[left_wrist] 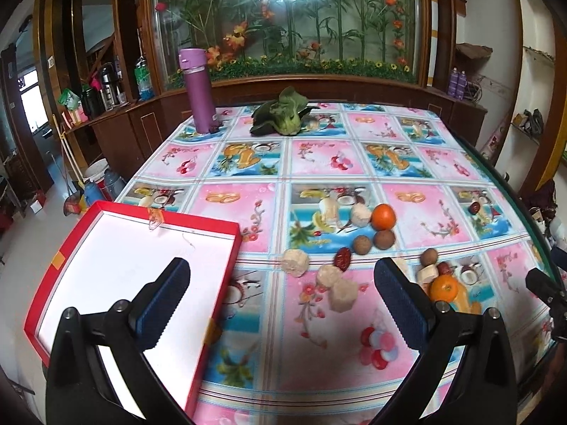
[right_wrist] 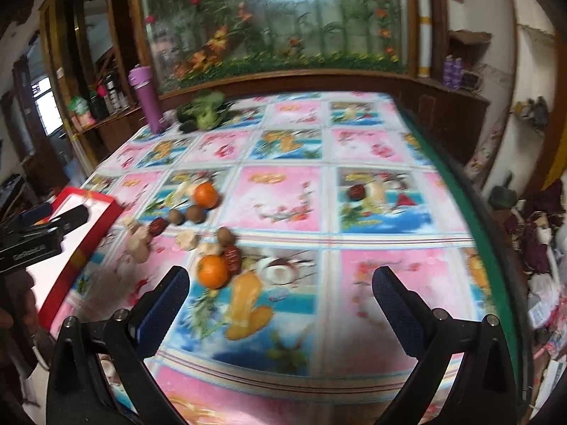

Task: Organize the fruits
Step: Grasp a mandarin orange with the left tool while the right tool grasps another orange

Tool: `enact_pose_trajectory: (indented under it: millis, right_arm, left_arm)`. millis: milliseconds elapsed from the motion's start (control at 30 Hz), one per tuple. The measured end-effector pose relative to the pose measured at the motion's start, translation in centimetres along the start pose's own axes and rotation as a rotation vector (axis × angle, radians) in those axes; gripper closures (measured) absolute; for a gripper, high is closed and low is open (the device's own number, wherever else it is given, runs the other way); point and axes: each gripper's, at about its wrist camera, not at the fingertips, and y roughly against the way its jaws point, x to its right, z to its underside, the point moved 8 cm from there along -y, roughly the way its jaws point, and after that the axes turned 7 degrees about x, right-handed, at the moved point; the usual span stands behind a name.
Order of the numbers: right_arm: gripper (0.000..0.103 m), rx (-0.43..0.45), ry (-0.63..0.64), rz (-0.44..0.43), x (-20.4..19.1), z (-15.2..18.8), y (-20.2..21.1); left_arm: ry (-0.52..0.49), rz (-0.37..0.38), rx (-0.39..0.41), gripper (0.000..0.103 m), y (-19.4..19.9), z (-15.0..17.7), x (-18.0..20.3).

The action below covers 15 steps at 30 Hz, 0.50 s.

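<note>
Left wrist view: our left gripper (left_wrist: 281,283) hangs spread and empty; the fruits (left_wrist: 361,244) lie just ahead, slightly right, the red tray (left_wrist: 216,285) at left.
Right wrist view: our right gripper (right_wrist: 280,281) is spread, empty; the near orange (right_wrist: 212,271) sits ahead-left, nearer this hand

Fruits (left_wrist: 383,216) right of box (left_wrist: 63,265); flask (left_wrist: 198,95), seemingly greens (left_wrist: 283,113) behind.

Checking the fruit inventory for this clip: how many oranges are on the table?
2. One orange sits farther back, beside two small brown fruits. The other orange lies nearer, just right of the left gripper's right finger. None appears hidden, though that finger covers some table.
</note>
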Motion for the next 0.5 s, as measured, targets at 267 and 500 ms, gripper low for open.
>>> enact_pose_trajectory:
  millis: [267,500]
  right_arm:
    - [0.036,-0.108,0.033,-0.108,-4.0,1.0,-3.8]
    - [0.055,-0.216,-0.037,-0.163,-4.1,2.8,-6.5]
  left_arm:
    - [-0.041,0.037,-0.049,0.000,-2.8,-1.4,0.4]
    - [-0.150,0.089,-0.111,0.000,-8.2,-4.2,4.3]
